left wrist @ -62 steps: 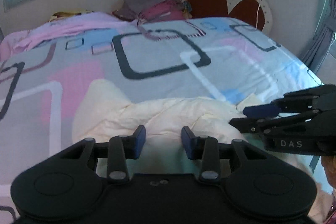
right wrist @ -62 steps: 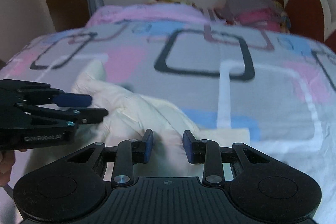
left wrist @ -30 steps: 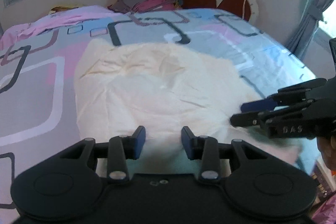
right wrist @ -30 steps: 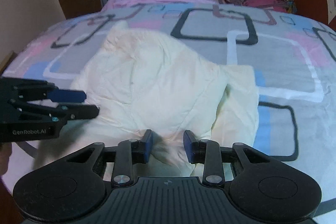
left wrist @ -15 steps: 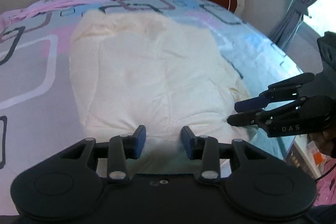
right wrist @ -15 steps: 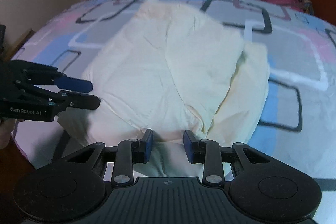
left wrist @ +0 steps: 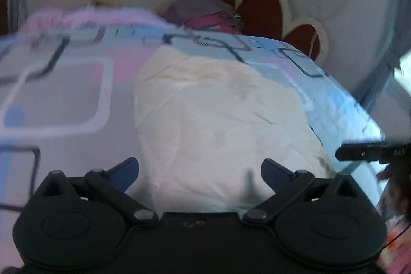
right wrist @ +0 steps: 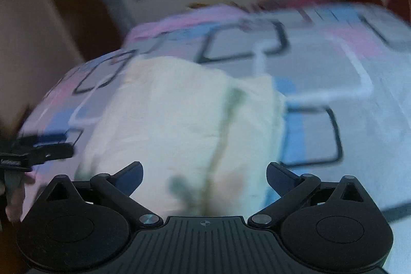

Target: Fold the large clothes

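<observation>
Right wrist view: motion blur smears the cream garment [right wrist: 185, 120] and bedspread [right wrist: 346, 84].

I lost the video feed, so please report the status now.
Left gripper and right gripper: jaws just opened, nothing between them. Cream fabric garment spread flat on patterned bedsheet. Nothing in the way.
</observation>
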### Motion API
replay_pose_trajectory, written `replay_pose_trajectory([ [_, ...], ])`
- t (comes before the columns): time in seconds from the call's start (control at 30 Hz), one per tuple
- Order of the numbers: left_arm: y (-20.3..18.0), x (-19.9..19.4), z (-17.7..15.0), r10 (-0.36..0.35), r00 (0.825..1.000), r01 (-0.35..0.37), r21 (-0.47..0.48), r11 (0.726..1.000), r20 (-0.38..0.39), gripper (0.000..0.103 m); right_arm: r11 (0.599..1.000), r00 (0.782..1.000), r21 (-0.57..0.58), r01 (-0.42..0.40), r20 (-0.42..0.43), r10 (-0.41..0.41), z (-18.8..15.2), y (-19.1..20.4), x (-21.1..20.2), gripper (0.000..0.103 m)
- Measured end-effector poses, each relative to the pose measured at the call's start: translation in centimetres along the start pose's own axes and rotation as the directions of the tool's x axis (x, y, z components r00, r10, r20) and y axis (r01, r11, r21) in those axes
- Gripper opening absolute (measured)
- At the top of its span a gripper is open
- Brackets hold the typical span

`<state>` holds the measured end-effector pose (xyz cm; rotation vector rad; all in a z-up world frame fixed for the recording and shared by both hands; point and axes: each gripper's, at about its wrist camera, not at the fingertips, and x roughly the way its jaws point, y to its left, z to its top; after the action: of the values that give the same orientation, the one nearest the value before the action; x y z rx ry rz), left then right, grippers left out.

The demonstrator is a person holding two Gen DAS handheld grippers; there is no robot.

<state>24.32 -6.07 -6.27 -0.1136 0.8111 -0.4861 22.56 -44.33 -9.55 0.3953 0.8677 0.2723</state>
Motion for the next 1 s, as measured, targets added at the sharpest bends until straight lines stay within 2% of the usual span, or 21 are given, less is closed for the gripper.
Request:
replay_pose_trajectory([
  [0.03, 0.8, 0.6, 0.1, -0.016, 1.000, 0.015, -0.031, 0.999, -0.021, 0.093, 0.998, 0.999, 0.064, -0.025, -0.024, 0.026, 0.2, -1.4, 0.6, 0.101],
  [0.1, 2.3, 2.0, 0.1, -0.041, 0.997, 0.034, -0.096, 0.995, -0.069, 0.088, 0.982, 0.996, 0.175, -0.065, -0.044, 0.074, 0.3, -3.7, 1.8, 0.101],
  [0.27, 5.0, 3.7, -0.7, -0.171, 0.977, 0.136, -0.246, 0.960, -0.126, 0.091, 0.908, 0.979, 0.380, -0.175, -0.030, 0.201, -0.3, -8.2, 3.9, 0.101],
  [0.43, 6.1, 4.7, -1.7, -0.234, 0.963, 0.178, -0.338, 0.924, -0.133, 0.095, 0.832, 0.951, 0.486, -0.269, -0.003, 0.309, -1.5, -10.3, 5.4, 0.103],
  [0.57, 6.8, 5.4, -2.2, -0.251, 0.958, 0.186, -0.368, 0.911, -0.137, 0.095, 0.793, 0.923, 0.500, -0.347, 0.030, 0.384, -1.8, -10.9, 6.3, 0.103],
  [0.63, 7.0, 5.9, -2.3, -0.255, 0.957, 0.186, -0.379, 0.907, -0.141, 0.094, 0.798, 0.916, 0.484, -0.359, 0.018, 0.400, -1.7, -10.7, 6.8, 0.103],
  [0.8, 6.9, 6.1, -2.3, -0.241, 0.960, 0.171, -0.386, 0.907, -0.141, 0.092, 0.842, 0.915, 0.414, -0.344, -0.054, 0.400, -0.6, -9.7, 7.9, 0.103],
  [0.9, 6.8, 6.2, -2.4, -0.254, 0.959, 0.186, -0.396, 0.899, -0.126, 0.088, 0.858, 0.913, 0.390, -0.334, -0.092, 0.397, 0.4, -9.2, 8.6, 0.103],
  [1.0, 6.6, 6.8, -2.3, -0.260, 0.959, 0.196, -0.405, 0.893, -0.110, 0.087, 0.883, 0.918, 0.343, -0.321, -0.118, 0.379, 1.3, -8.1, 9.5, 0.103],
])
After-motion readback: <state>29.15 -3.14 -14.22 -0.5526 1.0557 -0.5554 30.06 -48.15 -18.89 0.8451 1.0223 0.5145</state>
